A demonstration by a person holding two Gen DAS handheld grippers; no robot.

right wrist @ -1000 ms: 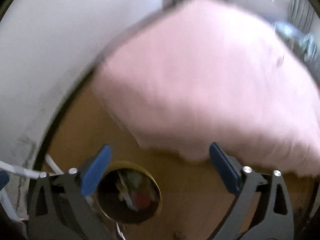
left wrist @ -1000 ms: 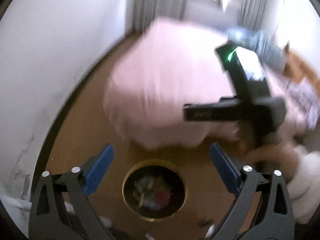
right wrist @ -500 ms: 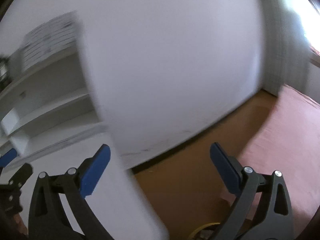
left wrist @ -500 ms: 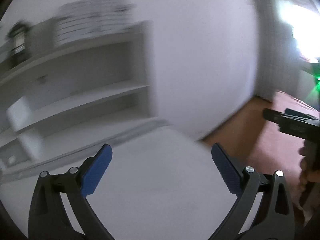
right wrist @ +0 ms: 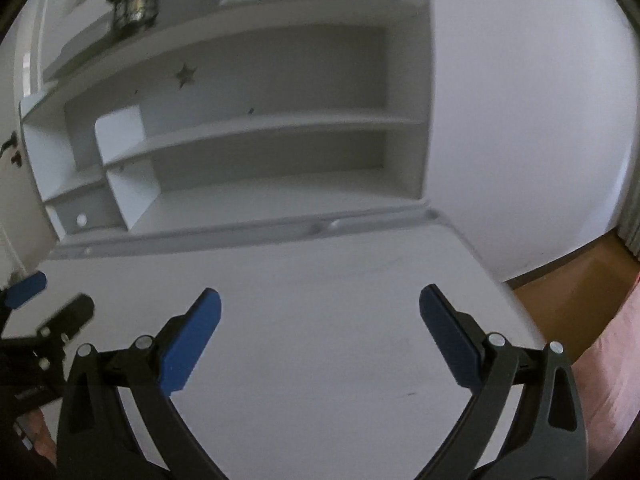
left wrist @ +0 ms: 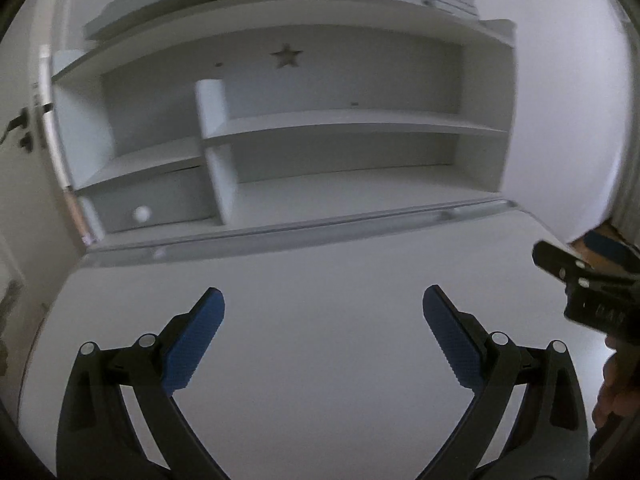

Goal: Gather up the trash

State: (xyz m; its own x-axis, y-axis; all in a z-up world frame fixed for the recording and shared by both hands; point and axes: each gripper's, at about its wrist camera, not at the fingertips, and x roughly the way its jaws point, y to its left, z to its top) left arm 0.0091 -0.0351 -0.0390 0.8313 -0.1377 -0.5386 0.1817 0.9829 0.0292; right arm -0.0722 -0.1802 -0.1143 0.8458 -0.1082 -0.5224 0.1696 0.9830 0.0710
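Observation:
My left gripper is open and empty above a white desk top. My right gripper is open and empty above the same desk. The right gripper also shows at the right edge of the left wrist view, and the left gripper at the left edge of the right wrist view. No trash and no bin are in view.
White shelving stands at the back of the desk, with a star mark and a small drawer knob. A dark lantern sits on top. Wood floor and a pink bedcover lie to the right.
Both grippers swung up and left, away from the floor bin and pink bed, past the wall, to face the white desk and shelves. Both stayed open.

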